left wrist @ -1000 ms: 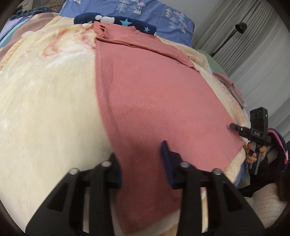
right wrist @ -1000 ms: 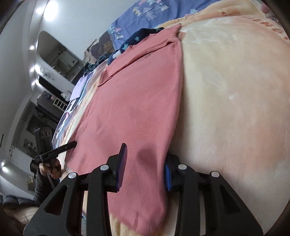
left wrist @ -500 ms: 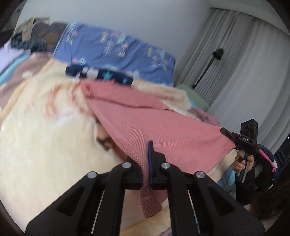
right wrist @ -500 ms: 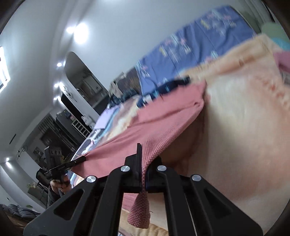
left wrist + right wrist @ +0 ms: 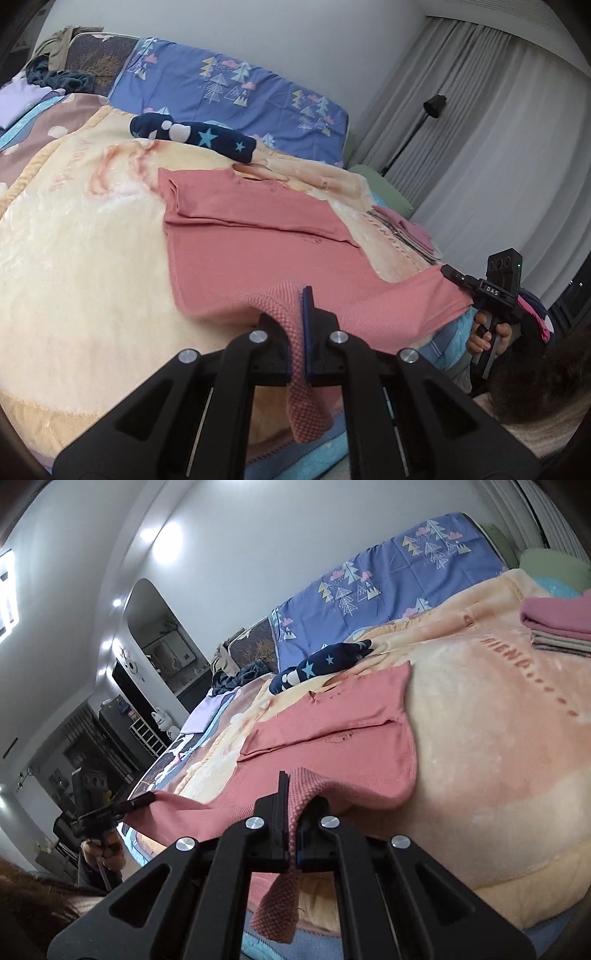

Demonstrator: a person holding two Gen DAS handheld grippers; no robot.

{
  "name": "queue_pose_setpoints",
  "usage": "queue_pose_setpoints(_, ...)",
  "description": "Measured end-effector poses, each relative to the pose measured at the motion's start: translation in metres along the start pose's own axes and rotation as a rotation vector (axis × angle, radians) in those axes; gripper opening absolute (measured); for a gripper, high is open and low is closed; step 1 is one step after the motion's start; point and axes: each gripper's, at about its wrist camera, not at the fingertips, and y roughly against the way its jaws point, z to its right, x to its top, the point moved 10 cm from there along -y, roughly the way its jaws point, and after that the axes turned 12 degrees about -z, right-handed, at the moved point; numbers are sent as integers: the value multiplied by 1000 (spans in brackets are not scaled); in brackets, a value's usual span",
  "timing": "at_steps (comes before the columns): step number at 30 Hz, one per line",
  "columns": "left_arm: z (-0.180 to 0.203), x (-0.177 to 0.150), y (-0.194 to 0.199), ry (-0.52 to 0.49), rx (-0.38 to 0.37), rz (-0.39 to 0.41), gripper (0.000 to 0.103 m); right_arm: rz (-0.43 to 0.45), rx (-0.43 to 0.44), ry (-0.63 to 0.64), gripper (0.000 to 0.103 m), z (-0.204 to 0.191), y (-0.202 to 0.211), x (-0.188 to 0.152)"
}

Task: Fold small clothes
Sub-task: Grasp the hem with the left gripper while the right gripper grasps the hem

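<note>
Left gripper and right gripper: jaws pinched tight on the two bottom corners of the pink shirt, hem raised off the blanket, likely for folding toward the collar at 12 o'clock. No containers visible. Folded stack at 2 o'clock.

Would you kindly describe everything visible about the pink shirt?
The pink shirt is a salmon knit top with a visible weave, a round neckline at its far end and its sleeves folded in across the chest. Its upper part lies flat on the cream fleece blanket. The near hem is lifted off the bed: the left gripper is shut on one corner and the right gripper on the other, with fabric sagging between them.
</note>
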Motion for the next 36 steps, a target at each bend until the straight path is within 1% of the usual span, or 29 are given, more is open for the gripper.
queue_pose_setpoints(3, -8, 20, 0, 14, 21, 36, 9, 33, 2, 3, 2, 3, -4, 16)
queue_pose_setpoints(9, -23, 71, -11, 2, 48, 93, 9, 47, -46, -29, 2, 28, -40, 73)
queue_pose_setpoints(11, -34, 92, -20, 5, 65, 104, 9, 31, -59, -55, 2, 44, -59, 91)
queue_pose_setpoints(13, -53, 111, -33, 27, 97, 110, 9, 8, -68, -80, 2, 60, -80, 103)
queue_pose_setpoints(17, -91, 134, -57, 100, 111, 110, 9, -63, -115, -128, 2, 99, -129, 113)
queue_pose_setpoints(18, -102, 136, -65, 124, 107, 103, 9, -95, -122, -155, 2, 112, -146, 112)
queue_pose_setpoints(20, -122, 134, -84, 175, 104, 67, 9, -139, -147, -182, 2, 129, -166, 107)
queue_pose_setpoints(23, -135, 122, -105, 210, 100, 9, 9, -173, -162, -197, 5, 140, -179, 98)
queue_pose_setpoints(25, -133, 113, -112, 199, 102, -22, 11, -182, -158, -194, 5, 141, -177, 93)
queue_pose_setpoints(27, -126, 106, -112, 172, 104, -35, 34, -186, -156, -180, 7, 138, -170, 90)
queue_pose_setpoints(28, -121, 102, -112, 144, 118, -44, 37, -189, -158, -168, 11, 136, -165, 87)
queue_pose_setpoints(30, -115, 92, -117, 93, 159, -89, 37, -193, -168, -146, 15, 130, -155, 80)
queue_pose_setpoints(32, -113, 84, -122, 63, 183, -134, 35, -206, -181, -119, 16, 124, -146, 71)
queue_pose_setpoints(33, -112, 79, -125, 50, 188, -156, 22, -213, -187, -104, 16, 121, -143, 66)
queue_pose_setpoints(35, -111, 70, -132, 38, 194, -206, 3, -218, -201, -76, 15, 116, -138, 59)
queue_pose_setpoints(36, -111, 68, -135, 37, 197, -221, 0, -216, -209, -65, 11, 113, -136, 58)
